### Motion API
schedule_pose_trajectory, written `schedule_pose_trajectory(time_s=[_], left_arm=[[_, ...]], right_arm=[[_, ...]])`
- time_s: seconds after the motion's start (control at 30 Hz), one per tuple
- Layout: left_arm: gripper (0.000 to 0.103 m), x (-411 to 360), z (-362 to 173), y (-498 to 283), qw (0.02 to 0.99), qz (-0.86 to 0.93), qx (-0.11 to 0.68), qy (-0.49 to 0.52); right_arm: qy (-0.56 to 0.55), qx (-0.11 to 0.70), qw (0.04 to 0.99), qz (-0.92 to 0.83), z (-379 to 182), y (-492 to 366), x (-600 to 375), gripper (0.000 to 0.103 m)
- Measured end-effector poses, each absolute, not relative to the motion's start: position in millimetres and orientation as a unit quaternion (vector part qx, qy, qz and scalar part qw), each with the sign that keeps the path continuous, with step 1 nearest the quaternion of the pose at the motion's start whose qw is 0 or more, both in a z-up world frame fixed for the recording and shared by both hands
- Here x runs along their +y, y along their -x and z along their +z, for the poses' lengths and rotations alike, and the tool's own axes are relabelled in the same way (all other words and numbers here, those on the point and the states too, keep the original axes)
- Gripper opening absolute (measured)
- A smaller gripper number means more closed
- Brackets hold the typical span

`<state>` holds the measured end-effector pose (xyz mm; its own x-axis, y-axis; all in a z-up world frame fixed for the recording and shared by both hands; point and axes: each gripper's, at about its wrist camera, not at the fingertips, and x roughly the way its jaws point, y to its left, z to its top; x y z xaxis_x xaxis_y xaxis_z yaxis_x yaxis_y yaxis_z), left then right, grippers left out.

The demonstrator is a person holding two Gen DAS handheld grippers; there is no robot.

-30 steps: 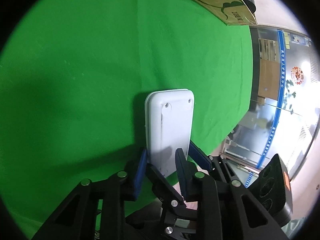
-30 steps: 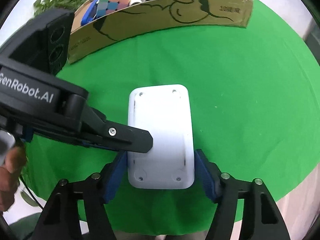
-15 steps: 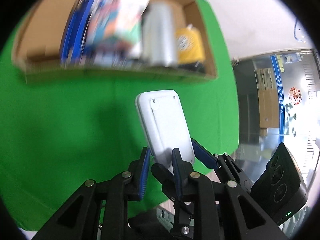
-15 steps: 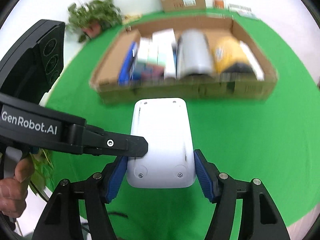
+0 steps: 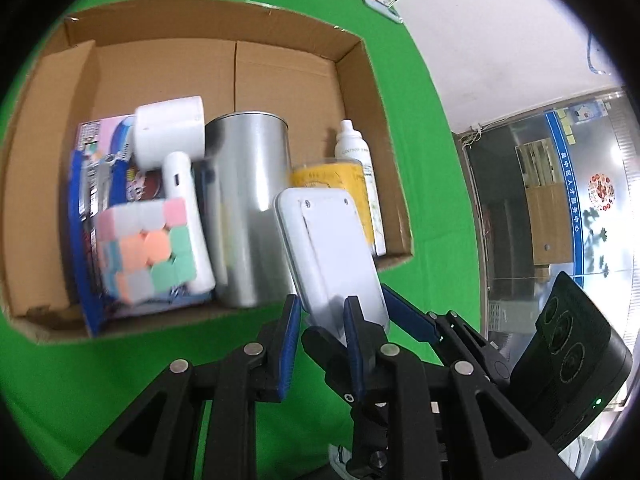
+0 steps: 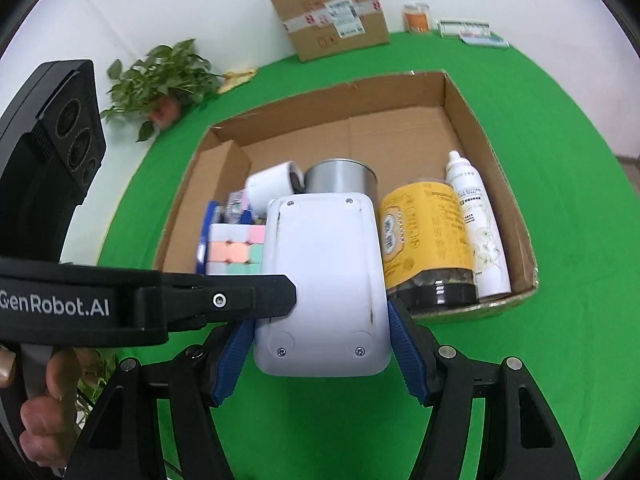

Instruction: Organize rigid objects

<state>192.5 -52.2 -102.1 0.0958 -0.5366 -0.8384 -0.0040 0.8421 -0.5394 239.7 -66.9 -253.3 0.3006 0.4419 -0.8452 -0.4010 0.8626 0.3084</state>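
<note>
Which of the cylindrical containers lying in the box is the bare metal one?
The silver can in the middle, unlabelled and shiny; the yellow-labelled jar and white spray bottle lie to its right.

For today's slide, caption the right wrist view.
Both grippers carry a white device toward the cardboard box.

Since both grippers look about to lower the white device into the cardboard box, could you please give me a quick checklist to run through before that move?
1. Right gripper clamps the white device across its width: ok.
2. Left gripper grips the device's edge: ok.
3. Device is above the cardboard box: ok.
4. Bare floor is free at the box's far side: ok.
5. Near row is full, with the cube, metal can, yellow jar and white bottle: not ok for a straight drop.
6. Whether the device fits the free floor: cannot tell.
</note>
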Motion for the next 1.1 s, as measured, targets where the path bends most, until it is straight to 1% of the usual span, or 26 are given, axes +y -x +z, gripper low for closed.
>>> schedule_pose_trajectory(time_s=[0.17, 0.3, 0.33, 0.4, 0.43, 0.47, 0.5, 0.53, 0.57, 0.6, 0.7, 0.77, 0.93, 1.0, 1.1], left_arm=[[0.021, -56, -112, -213, 0.711, -0.171, 0.649, 0.211], [0.021, -39, -110, -219, 0.715, -0.148, 0.638, 0.243], [0.021, -36, -105, -217, 0.722, -0.143, 0.634, 0.239], [0.027, -28, -90, -203, 0.748, -0.134, 0.616, 0.209], [0.029, -26, -83, -195, 0.761, -0.132, 0.605, 0.194], [0.038, -23, -72, -182, 0.778, -0.128, 0.591, 0.171], [0.052, -22, -66, -176, 0.79, -0.122, 0.581, 0.154], [0.061, -19, -58, -164, 0.805, -0.111, 0.568, 0.132], [0.074, -17, -50, -153, 0.819, -0.096, 0.555, 0.111], [0.078, -12, -39, -140, 0.836, -0.08, 0.536, 0.091], [0.078, 0, -19, -111, 0.862, -0.05, 0.501, 0.059], [0.078, 12, -11, -99, 0.868, -0.038, 0.493, 0.056], [0.079, 36, -2, -77, 0.873, -0.015, 0.486, 0.048], [0.079, 44, -2, -71, 0.873, -0.018, 0.484, 0.061], [0.079, 45, -9, -67, 0.856, -0.058, 0.509, 0.071]], right_arm=[[-0.036, 0.543, 0.8, 0.252, -286, -266, -68, 0.064], [-0.035, 0.581, 0.775, 0.245, -309, -288, -60, 0.067], [-0.04, 0.578, 0.776, 0.249, -309, -290, -62, 0.071], [-0.047, 0.561, 0.787, 0.251, -300, -287, -69, 0.092], [-0.05, 0.547, 0.798, 0.247, -291, -282, -77, 0.096], [-0.05, 0.54, 0.805, 0.241, -285, -274, -82, 0.099], [-0.048, 0.533, 0.811, 0.234, -279, -267, -87, 0.099], [-0.041, 0.529, 0.816, 0.228, -275, -259, -92, 0.099], [-0.025, 0.526, 0.821, 0.221, -269, -248, -94, 0.099], [-0.006, 0.522, 0.826, 0.213, -264, -239, -95, 0.099], [0.063, 0.512, 0.836, 0.186, -251, -210, -91, 0.099], [0.086, 0.512, 0.837, 0.173, -238, -195, -87, 0.099], [0.1, 0.504, 0.843, 0.16, -203, -171, -73, 0.099], [0.111, 0.499, 0.845, 0.156, -191, -164, -66, 0.099], [0.131, 0.493, 0.847, 0.15, -180, -150, -58, 0.099]])
